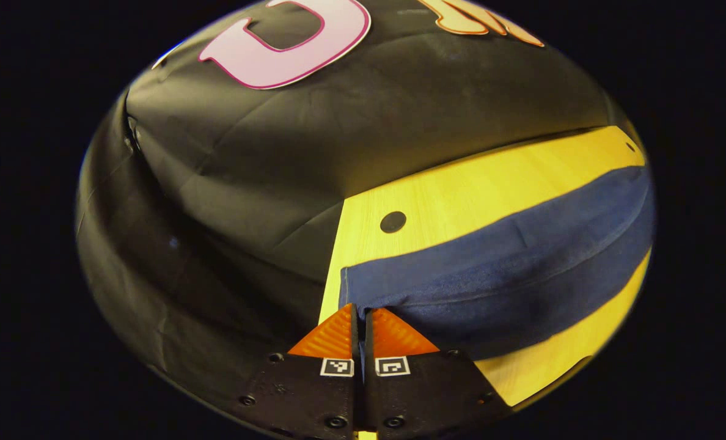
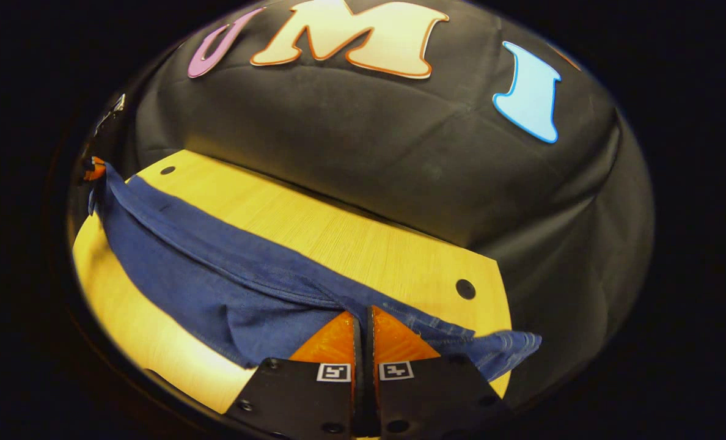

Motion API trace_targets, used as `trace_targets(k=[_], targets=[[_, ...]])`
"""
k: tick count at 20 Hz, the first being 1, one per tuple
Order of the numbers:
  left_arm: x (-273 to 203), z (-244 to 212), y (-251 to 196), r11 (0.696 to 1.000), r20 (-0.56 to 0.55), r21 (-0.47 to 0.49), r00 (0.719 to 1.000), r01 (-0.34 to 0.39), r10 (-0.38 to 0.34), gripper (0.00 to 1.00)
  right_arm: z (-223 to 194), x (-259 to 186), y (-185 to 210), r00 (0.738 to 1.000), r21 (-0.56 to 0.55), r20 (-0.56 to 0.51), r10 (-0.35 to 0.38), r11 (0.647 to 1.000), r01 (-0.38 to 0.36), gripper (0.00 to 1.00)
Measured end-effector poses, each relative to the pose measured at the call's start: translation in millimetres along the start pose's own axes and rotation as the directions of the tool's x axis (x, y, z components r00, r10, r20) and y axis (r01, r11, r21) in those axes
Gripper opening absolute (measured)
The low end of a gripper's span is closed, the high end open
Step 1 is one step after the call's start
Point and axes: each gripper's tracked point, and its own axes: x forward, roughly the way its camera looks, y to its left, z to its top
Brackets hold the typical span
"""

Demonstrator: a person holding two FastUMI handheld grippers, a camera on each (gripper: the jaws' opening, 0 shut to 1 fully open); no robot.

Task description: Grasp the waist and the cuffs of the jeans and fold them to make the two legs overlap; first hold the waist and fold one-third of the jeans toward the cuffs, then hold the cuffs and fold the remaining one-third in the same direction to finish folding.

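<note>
In the left gripper view, the left gripper (image 1: pixel 361 315) is clenched on the near corner of the jeans (image 1: pixel 497 269), its fingers pressed together over the cloth at the desk's (image 1: pixel 461 189) end. From that pinch the jeans run away to the right as one long band across the desk. In the right gripper view, the right gripper (image 2: pixel 363 318) is likewise clamped on denim, at the opposite end, with the jeans (image 2: pixel 204 275) stretching off to its left; a loose flap hangs just right of its fingers, over the desk (image 2: pixel 351 244) edge. Far along the band there, the other gripper (image 2: pixel 94 170) pinches the far corner. The long axis lies between the two grippers, so I judge the lengthwise fold turns on both moving together.
</note>
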Motion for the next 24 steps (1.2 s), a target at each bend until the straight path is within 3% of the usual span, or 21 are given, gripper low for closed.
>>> trace_targets(k=[2, 5, 9, 11, 14, 16, 19, 24], targets=[[16, 1, -12, 0.999, -0.016, -0.051, 1.000, -0.010, 0.009, 0.00, -9, 38, 6, 1.000, 0.020, -0.026, 0.014, 1.000, -0.013, 0.02], [22, 15, -12, 0.996, 0.046, -0.071, 0.997, -0.055, 0.058, 0.00, -27, 76, 17, 0.997, 0.099, -0.067, 0.034, 0.995, -0.027, 0.02], [24, 22, -20, 0.994, 0.078, -0.091, 0.995, -0.056, 0.063, 0.00, -27, 75, 17, 0.995, 0.208, -0.071, 0.068, 0.977, -0.052, 0.06], [24, 22, -24, 0.989, 0.088, -0.135, 0.994, -0.057, 0.069, 0.10, -27, 73, 13, 0.994, 0.256, -0.088, 0.066, 0.966, -0.041, 0.12], [20, 32, -29, 0.974, 0.116, -0.216, 0.989, -0.069, 0.096, 1.00, -16, 62, 12, 0.995, 0.318, -0.037, 0.098, 0.945, -0.081, 0.95], [15, 33, -33, 0.959, 0.120, -0.277, 0.989, -0.053, 0.090, 0.95, -9, 42, -6, 0.997, 0.346, -0.007, 0.074, 0.936, -0.067, 0.96], [20, 33, -33, 0.921, 0.141, -0.390, 0.988, 0.003, 0.056, 0.96, -11, 8, -52, 1.000, 0.362, 0.020, -0.014, 0.932, 0.006, 0.99], [18, 35, -35, 0.889, 0.166, -0.455, 0.986, 0.056, 0.023, 0.96, -71, -23, -128, 0.993, 0.469, -0.062, -0.102, 0.875, 0.119, 0.99]])
